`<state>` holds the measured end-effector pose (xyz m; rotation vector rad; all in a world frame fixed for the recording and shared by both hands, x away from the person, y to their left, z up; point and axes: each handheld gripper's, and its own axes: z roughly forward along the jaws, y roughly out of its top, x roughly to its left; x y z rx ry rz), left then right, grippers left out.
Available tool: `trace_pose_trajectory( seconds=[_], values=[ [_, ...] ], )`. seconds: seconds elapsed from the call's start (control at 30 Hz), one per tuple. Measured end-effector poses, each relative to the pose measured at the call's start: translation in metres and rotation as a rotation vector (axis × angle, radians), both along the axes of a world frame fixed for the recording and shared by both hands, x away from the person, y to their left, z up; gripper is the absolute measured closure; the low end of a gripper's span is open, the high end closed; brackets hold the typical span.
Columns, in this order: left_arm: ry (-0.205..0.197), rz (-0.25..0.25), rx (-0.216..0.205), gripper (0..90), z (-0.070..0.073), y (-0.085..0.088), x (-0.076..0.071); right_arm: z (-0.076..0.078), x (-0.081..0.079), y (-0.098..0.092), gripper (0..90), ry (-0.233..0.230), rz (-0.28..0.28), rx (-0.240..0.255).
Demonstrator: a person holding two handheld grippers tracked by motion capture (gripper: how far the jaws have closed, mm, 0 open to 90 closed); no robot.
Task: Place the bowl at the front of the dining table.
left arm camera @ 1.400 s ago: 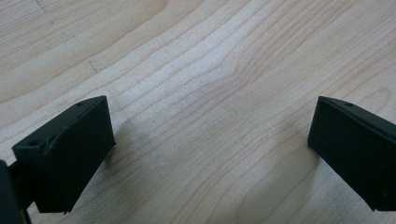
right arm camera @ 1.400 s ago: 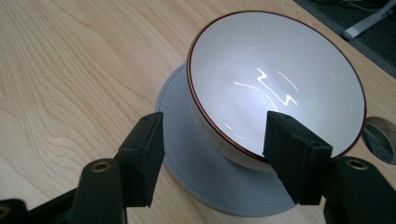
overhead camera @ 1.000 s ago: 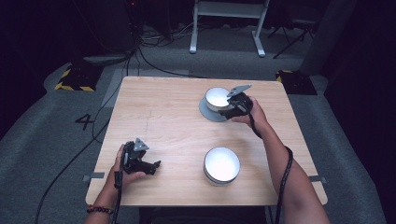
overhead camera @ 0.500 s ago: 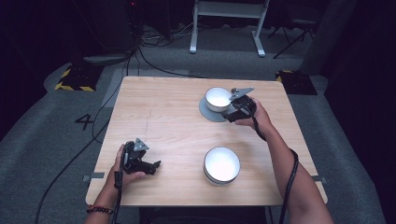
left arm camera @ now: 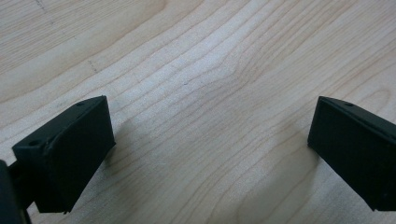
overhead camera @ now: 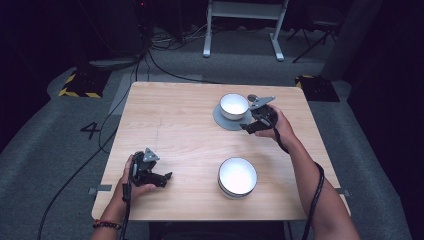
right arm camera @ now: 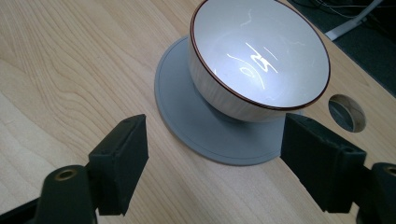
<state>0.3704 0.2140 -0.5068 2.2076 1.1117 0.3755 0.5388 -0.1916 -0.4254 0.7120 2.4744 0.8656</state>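
The right claw [overhead camera: 248, 128] sits right of centre in the upper half of the high view, held in the person's right hand [overhead camera: 280, 125] just beside the grey saucer [overhead camera: 223, 119]. Its jaws have just been opening and now stand spread wide with nothing between them. In the right gripper view the two black jaws rise from the lower corners, and the white bowl [right arm camera: 259, 58] with a thin dark red rim stands upright on the saucer in the upper middle of the frame, beyond the jaws and clear of both. A round hole [right arm camera: 347, 112] in the table shows at the right of that frame, just past the saucer's edge.

The left claw [overhead camera: 161, 178] lies at the lower left of the high view, gripped by the left hand [overhead camera: 131, 181] and low over the table [overhead camera: 170, 120]. In the left gripper view its jaws are spread far apart over bare wood grain, holding nothing.

A second white bowl [overhead camera: 237, 176] stands alone at lower centre of the high view, well apart from both claws.
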Motion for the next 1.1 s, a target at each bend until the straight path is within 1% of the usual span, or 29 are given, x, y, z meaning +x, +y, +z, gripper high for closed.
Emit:
trace_pose_trajectory(
  seconds=[0.07,0.1,0.13,0.17,0.3,0.43,0.67,0.7,0.77,0.83,1.1],
  values=[
    [-0.002,0.001,-0.001,0.5,0.0,0.0,0.0,0.001,-0.003,-0.001,23.1,0.001,-0.002,0.001],
    [-0.002,0.001,-0.001,0.5,0.0,0.0,0.0,0.001,-0.003,-0.002,23.0,-0.006,0.008,0.0],
    [0.001,0.0,-0.001,0.5,0.0,0.0,0.0,0.001,-0.004,-0.003,23.0,-0.001,-0.003,0.003],
    [-0.002,0.001,-0.001,0.5,0.0,0.0,0.0,0.001,-0.005,-0.004,23.0,-0.009,0.01,0.001],
    [0.0,0.0,0.0,0.5,0.0,0.0,0.0,0.001,-0.008,-0.005,22.7,-0.013,0.005,0.004],
    [0.0,0.0,0.0,0.5,0.0,0.0,0.0,0.001,-0.012,-0.008,22.6,-0.013,0.018,-0.006],
    [-0.002,0.001,-0.001,0.5,0.0,0.0,0.0,0.002,-0.019,-0.012,22.5,-0.016,0.02,-0.009],
    [0.0,0.0,0.0,0.5,0.0,0.0,0.0,0.002,-0.02,-0.014,22.5,-0.023,0.03,-0.019],
    [0.0,0.0,0.0,0.5,0.0,0.0,0.0,0.002,-0.022,-0.014,22.5,-0.022,0.025,-0.018],
    [0.0,0.0,0.0,0.5,0.0,0.0,0.0,0.002,-0.026,-0.016,22.5,-0.02,0.037,-0.015],
    [0.0,0.0,0.0,0.5,0.0,0.0,0.0,0.001,-0.034,-0.02,22.5,-0.026,0.051,-0.024]
  ],
)
